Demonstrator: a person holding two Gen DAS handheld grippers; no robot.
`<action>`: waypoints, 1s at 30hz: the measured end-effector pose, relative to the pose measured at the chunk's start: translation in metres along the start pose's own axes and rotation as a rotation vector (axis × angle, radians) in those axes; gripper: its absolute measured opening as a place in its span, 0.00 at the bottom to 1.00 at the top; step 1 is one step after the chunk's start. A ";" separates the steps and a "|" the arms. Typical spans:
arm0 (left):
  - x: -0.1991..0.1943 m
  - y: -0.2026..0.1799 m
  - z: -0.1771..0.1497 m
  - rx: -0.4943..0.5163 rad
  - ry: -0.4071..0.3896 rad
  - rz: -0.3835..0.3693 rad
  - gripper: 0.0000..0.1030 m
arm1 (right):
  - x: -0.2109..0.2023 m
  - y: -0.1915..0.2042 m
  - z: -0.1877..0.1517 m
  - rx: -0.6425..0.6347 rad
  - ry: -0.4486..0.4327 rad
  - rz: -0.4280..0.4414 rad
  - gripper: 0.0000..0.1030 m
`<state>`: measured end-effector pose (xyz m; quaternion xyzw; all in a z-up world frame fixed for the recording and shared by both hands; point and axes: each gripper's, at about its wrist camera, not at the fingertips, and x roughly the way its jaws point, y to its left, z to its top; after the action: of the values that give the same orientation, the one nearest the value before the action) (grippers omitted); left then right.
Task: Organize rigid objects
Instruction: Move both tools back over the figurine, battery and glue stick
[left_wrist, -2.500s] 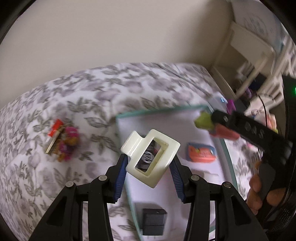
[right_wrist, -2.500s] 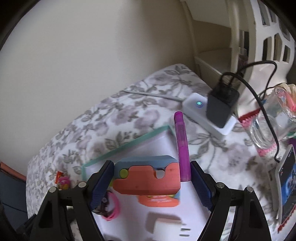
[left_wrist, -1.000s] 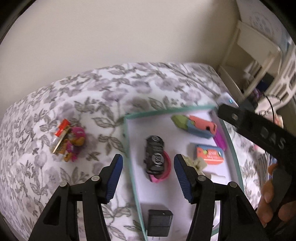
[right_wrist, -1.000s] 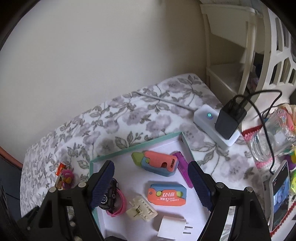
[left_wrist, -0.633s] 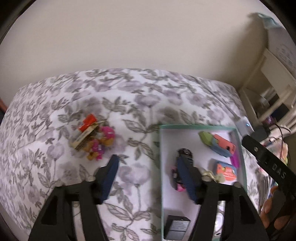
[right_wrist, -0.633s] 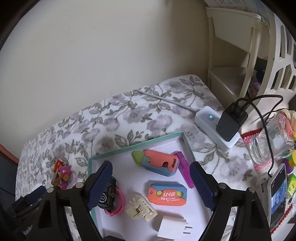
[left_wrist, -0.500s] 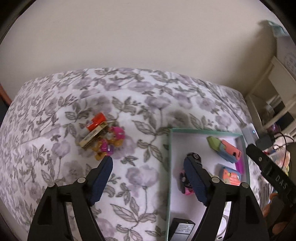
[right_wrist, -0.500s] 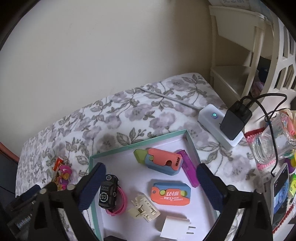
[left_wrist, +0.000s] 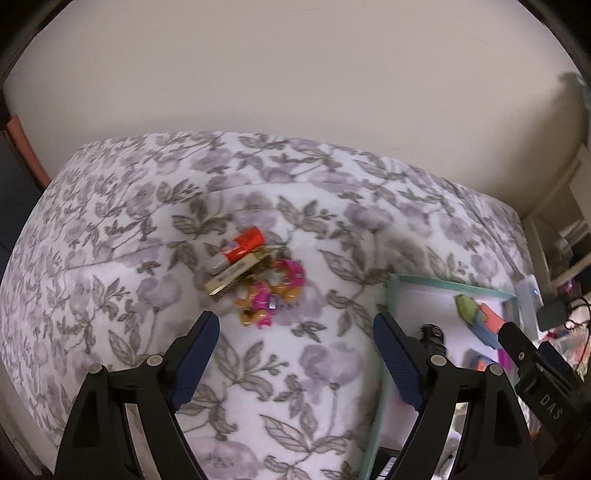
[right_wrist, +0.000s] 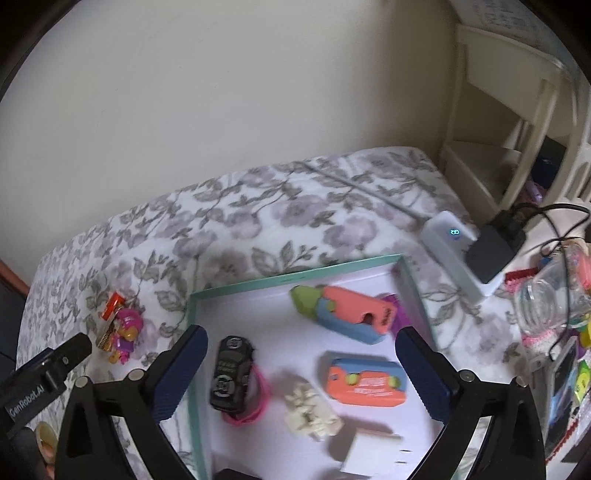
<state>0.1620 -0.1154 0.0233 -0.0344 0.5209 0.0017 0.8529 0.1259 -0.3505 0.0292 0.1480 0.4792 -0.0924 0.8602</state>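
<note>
Left wrist view: our left gripper (left_wrist: 291, 354) jaws opening, empty, aimed at the toy pile (left_wrist: 258, 277) on the floral bedspread (left_wrist: 110, 221), likely next for the tray (right_wrist: 295, 278); right gripper (right_wrist: 301, 365) opening, empty, above the tray's watch (right_wrist: 231, 373).

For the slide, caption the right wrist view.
Empty right gripper, jaws opening, above teal tray holding watch and hair claw.

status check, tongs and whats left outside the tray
Both tongs opening, nothing between them. Toy pile on the bedspread, outside the tray. Nothing in the way.
</note>
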 end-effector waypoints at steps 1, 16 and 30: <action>0.001 0.005 0.002 -0.010 0.001 0.011 0.84 | 0.002 0.005 -0.001 -0.006 0.004 0.009 1.00; 0.002 0.110 0.019 -0.235 -0.002 0.069 0.84 | 0.015 0.107 -0.017 -0.155 0.040 0.147 1.00; 0.024 0.166 0.021 -0.311 0.037 0.079 0.84 | 0.046 0.148 -0.028 -0.171 0.060 0.197 1.00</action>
<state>0.1855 0.0510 0.0021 -0.1456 0.5309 0.1154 0.8268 0.1719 -0.2026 0.0003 0.1232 0.4938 0.0382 0.8599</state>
